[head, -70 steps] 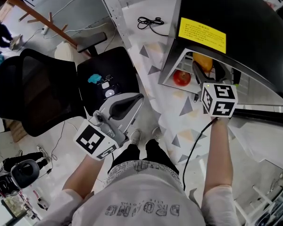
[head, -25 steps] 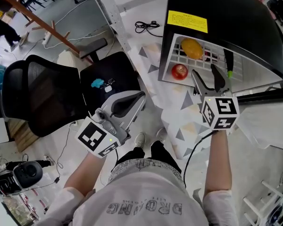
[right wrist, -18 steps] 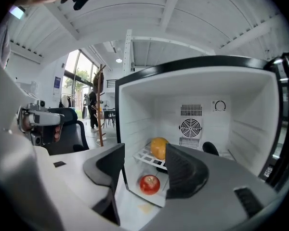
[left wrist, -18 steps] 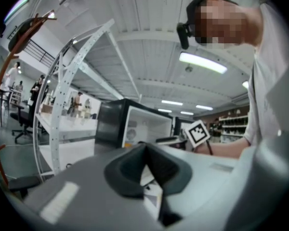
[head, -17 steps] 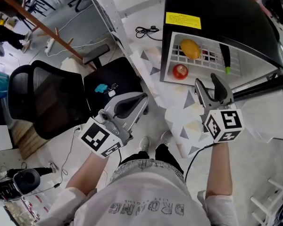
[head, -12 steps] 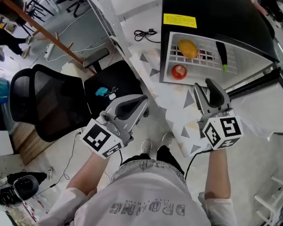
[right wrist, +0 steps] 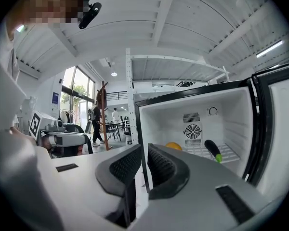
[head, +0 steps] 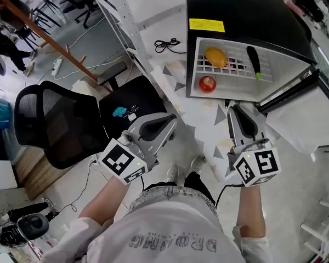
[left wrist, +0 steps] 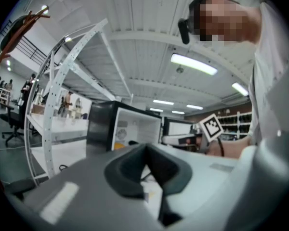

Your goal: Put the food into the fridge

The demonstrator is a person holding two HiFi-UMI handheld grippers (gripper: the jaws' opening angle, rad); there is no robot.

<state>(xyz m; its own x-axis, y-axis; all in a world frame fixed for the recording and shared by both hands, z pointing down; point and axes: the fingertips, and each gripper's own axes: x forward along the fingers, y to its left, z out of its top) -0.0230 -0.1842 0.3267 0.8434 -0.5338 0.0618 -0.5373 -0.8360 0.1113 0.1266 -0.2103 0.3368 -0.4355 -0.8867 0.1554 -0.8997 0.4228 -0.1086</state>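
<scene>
The black mini fridge (head: 247, 15) stands open with its door (head: 289, 92) swung to the right. On its white wire shelf lie a yellow-orange fruit (head: 215, 57) and a dark green cucumber-like piece (head: 253, 62); a red apple (head: 207, 84) sits below at the front. My right gripper (head: 238, 107) hangs in front of the opening, clear of the food, jaws closing to a narrow gap with nothing between them. The right gripper view shows the same gripper (right wrist: 144, 150), fruit (right wrist: 173, 146) and green piece (right wrist: 213, 149). My left gripper (head: 172, 118) is held low at the left, shut and empty.
A black office chair (head: 49, 125) stands left of me, small items on its seat (head: 129, 100). A perforated metal post (head: 126, 26) and a black cable (head: 172, 44) lie left of the fridge. A white sheet with grey triangles (head: 208, 125) covers the floor before it.
My right gripper has drawn back out of the fridge toward me and its jaws have come nearly together. The food stays on the shelf. The left gripper has barely moved.
</scene>
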